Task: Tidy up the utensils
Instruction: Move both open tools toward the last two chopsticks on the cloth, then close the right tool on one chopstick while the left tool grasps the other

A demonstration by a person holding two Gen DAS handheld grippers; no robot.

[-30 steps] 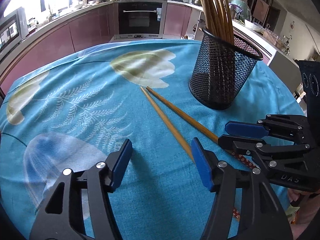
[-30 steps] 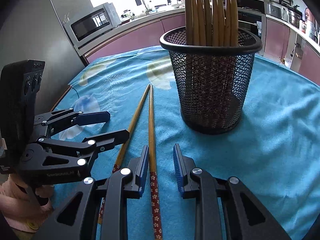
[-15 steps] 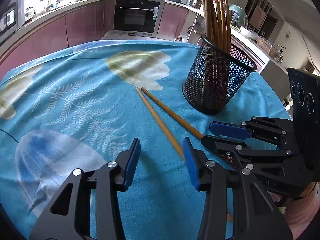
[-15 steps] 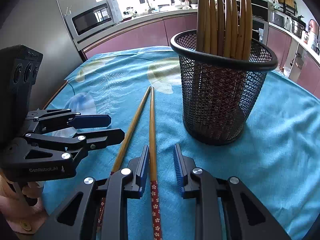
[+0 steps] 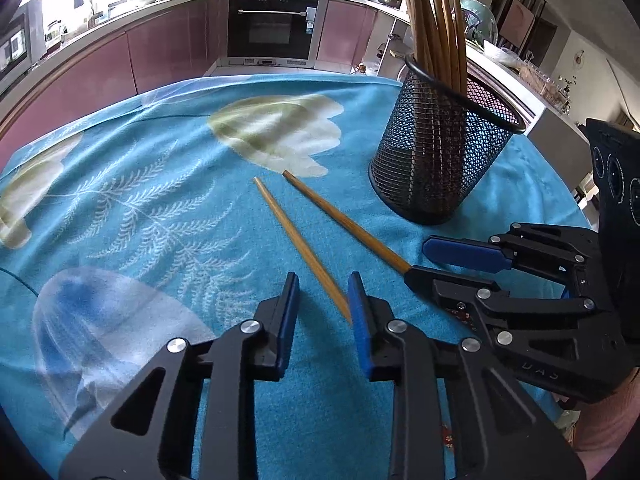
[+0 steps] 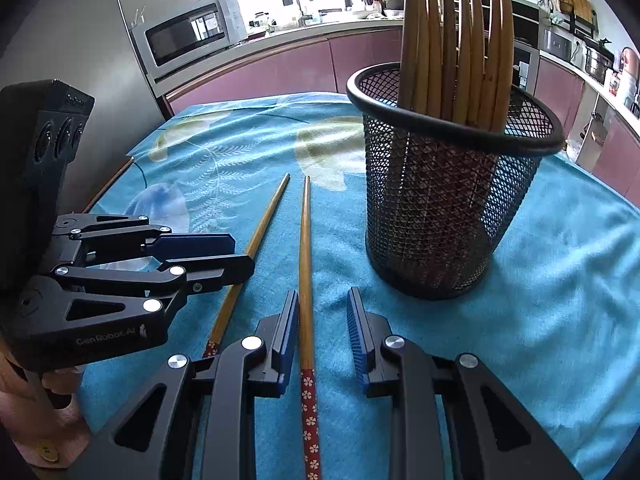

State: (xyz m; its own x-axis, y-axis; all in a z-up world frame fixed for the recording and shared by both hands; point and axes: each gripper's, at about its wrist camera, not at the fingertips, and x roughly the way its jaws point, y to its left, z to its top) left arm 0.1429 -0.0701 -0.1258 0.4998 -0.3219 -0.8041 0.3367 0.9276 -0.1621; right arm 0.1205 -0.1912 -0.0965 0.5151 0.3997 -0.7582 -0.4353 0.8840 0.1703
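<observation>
right wrist view: my right tool (image 6: 322, 328) sits low over the bench (image 6: 560, 320), its blue pads apart, with one loose chopstick (image 6: 306, 264) lying between them, close against the left pad. nothing is clamped yet; the stick rests flat on the blue cloth, its red flowered end running back under the tool. the second loose chopstick (image 6: 256, 240) lies just to its left, and its lower part passes under my left tool (image 6: 224, 252), which reaches in from the side.

in the left wrist view, my left tool (image 5: 323, 308) is also open, and the same second chopstick (image 5: 298, 240) runs toward its right pad; i can't tell whether it is touching. the other stick (image 5: 344, 224) angles off toward the right tool (image 5: 452, 264).

the black mesh holder (image 6: 440, 216) stands upright near the loose pair, to their right, and already carries a bundle of chopsticks (image 6: 456, 40) standing tips up. so i judge the job mostly done: that bundle is sorted, and these two sticks are what i can see left on the cloth. each tool looks lined up on one stick; closing, lifting and dropping them into the holder remains.
</observation>
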